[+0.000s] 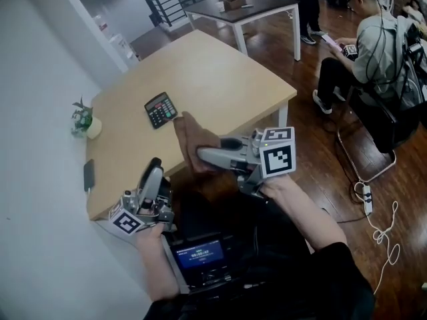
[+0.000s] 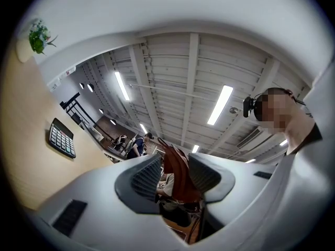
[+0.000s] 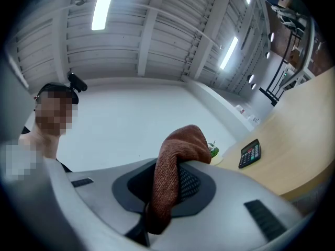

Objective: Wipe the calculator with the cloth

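My right gripper (image 3: 163, 188) clamps the rust-brown terry cloth (image 3: 180, 143); my left gripper (image 2: 175, 172) stands half apart, gripping nothing; the black keypad calculator (image 1: 161, 109) lies at eleven o'clock.

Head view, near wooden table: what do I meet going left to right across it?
In order: small potted plant → calculator → brown cloth, pinched in the right tool by the table's near edge.
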{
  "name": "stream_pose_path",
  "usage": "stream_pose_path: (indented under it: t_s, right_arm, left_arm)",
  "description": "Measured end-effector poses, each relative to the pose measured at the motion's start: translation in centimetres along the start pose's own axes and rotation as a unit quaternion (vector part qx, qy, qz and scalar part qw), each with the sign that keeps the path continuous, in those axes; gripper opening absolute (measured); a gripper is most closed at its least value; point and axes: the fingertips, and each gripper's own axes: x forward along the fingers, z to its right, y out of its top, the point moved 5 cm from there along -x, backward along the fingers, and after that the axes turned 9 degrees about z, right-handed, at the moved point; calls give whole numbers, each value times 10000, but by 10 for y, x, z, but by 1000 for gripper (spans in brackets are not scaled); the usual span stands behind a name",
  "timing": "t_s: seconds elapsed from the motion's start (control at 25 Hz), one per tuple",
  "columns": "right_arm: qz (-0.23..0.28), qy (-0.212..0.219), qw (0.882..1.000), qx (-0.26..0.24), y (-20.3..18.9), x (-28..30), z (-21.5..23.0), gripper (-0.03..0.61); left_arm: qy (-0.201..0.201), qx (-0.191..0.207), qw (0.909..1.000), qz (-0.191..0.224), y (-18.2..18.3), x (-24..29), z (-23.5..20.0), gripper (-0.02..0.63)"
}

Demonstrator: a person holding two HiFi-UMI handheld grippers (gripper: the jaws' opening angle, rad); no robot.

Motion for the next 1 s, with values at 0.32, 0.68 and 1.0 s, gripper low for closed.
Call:
stream_pose_path:
  t_s: [0.32,0.68,1.0]
  right_arm:
    - [70,22,9998,-204,8,-8,-16,54]
    - [81,103,9996,-242,8,-7,-29,54]
    - [-4,131,9997,-223,11,-8,-33,54]
  left_arm:
    - [-89,149,9992,-371,6,8,23,147]
    - [-69,163,9986,-500,4,0,33,147]
    - [-314,-65,9984,-463,7,13,46,147]
